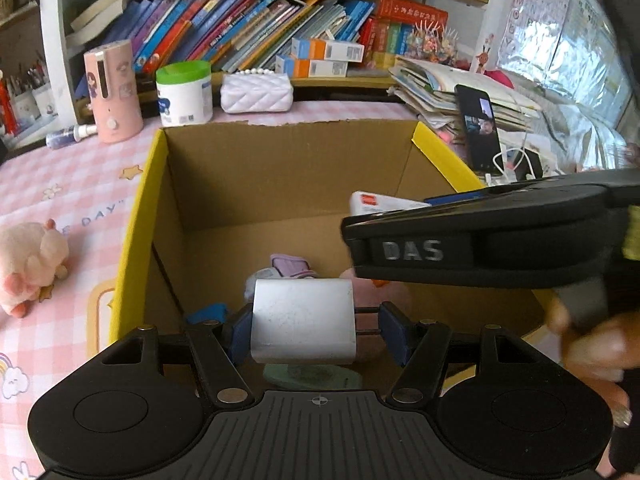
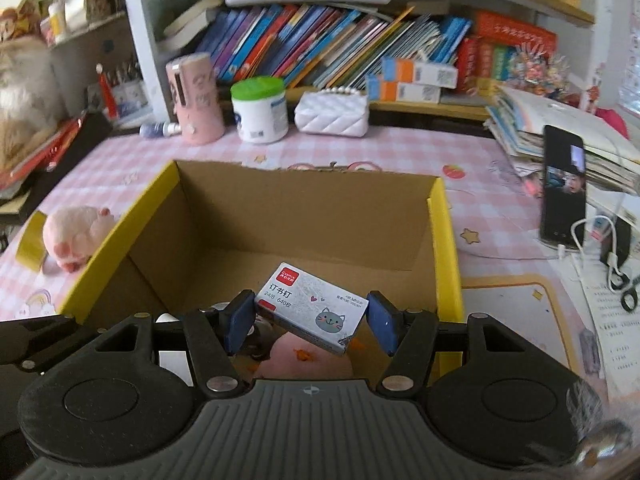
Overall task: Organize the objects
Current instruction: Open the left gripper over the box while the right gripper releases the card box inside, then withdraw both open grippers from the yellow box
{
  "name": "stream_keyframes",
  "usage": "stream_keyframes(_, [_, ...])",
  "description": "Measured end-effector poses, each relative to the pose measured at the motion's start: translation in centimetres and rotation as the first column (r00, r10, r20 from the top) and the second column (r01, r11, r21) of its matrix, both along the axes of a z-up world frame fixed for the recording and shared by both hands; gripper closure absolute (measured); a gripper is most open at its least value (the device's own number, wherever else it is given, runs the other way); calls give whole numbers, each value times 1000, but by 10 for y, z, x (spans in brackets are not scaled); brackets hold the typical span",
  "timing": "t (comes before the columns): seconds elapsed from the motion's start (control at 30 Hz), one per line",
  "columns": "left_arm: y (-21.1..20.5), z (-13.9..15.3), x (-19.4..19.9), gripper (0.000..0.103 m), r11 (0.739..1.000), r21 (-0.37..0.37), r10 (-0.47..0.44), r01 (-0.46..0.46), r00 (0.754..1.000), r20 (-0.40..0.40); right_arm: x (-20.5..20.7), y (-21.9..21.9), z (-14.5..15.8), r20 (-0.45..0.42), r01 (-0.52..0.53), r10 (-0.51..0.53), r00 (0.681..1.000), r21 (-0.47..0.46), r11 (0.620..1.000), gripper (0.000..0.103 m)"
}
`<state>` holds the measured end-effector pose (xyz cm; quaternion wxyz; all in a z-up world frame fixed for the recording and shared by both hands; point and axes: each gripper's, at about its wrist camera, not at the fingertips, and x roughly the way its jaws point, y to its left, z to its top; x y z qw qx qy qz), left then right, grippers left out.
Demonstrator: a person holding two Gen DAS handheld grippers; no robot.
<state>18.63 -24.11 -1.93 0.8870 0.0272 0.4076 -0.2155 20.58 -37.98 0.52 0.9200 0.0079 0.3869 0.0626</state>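
Left gripper (image 1: pixel 304 330) clamped on silver block (image 1: pixel 303 320); right gripper (image 2: pixel 310 322) clamped on staple box (image 2: pixel 310 308). Both held over open cardboard box (image 2: pixel 304 216), toys on floor inside. Step: depositing. Next, likely: lower, spread jaws, drop clear of toys.

Likely child's study desk at home: crammed bookshelf (image 2: pixel 320 40), pink checked tablecloth (image 2: pixel 400 152), plush toy (image 1: pixel 28 264).

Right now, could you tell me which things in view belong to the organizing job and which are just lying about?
In the job:
- cardboard box
- staple box in the right gripper
- silver block in the left gripper
- pink plush pig beside the box, probably next

Lying about:
- shelf books
- phone
- white quilted purse
- green-lidded tub
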Motion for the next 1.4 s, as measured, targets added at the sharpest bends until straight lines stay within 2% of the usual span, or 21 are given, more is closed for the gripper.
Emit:
stream_keyframes(0.27, [-1, 3, -2, 34, 1000, 10, -4, 4, 999, 34, 34, 5, -16, -112, -69, 67, 991, -13, 998, 45])
stream_keyframes(0.37, [2, 6, -4, 33, 1000, 8, 1, -1, 999, 43, 41, 9, -19, -128, -91, 87, 988, -28, 995, 45])
stream_keyframes(0.53, [4, 9, -9, 33, 1000, 4, -4, 4, 999, 52, 50, 13, -26, -210, -112, 104, 972, -26, 993, 45])
stream_keyframes(0.63, [4, 10, -10, 33, 1000, -6, -1, 1, 999, 54, 50, 13, -26, -214, -120, 112, 970, -26, 992, 44])
stream_keyframes(0.77, [6, 14, -14, 29, 1000, -13, 11, -11, 998, 69, 45, 11, -21, -179, -109, 104, 978, -19, 994, 43])
stream_keyframes(0.9, [16, 24, -19, 29, 995, -88, 46, -38, 995, 89, 36, 5, -7, -120, -70, 68, 990, -6, 998, 42])
stream_keyframes(1.03, [27, 36, -29, 28, 991, -116, 79, -64, 988, 129, 18, -2, 10, -46, -16, 17, 999, 20, 1000, 40])
stream_keyframes(1.1, [33, 43, -35, 24, 989, -127, 93, -74, 984, 151, 6, -5, 20, -12, 20, -20, 1000, 35, 999, 38])
stream_keyframes(1.13, [37, 45, -38, 19, 988, -133, 99, -78, 982, 159, -1, -5, 24, 6, 37, -38, 999, 42, 998, 33])
stream_keyframes(1.2, [45, 49, -46, 17, 985, -144, 115, -91, 978, 174, -19, -6, 35, 49, 79, -81, 995, 57, 995, 25])
stream_keyframes(1.4, [65, 50, -66, 16, 981, -152, 151, -124, 972, 182, -79, 1, 48, 176, 179, -181, 968, 23, 984, 22])
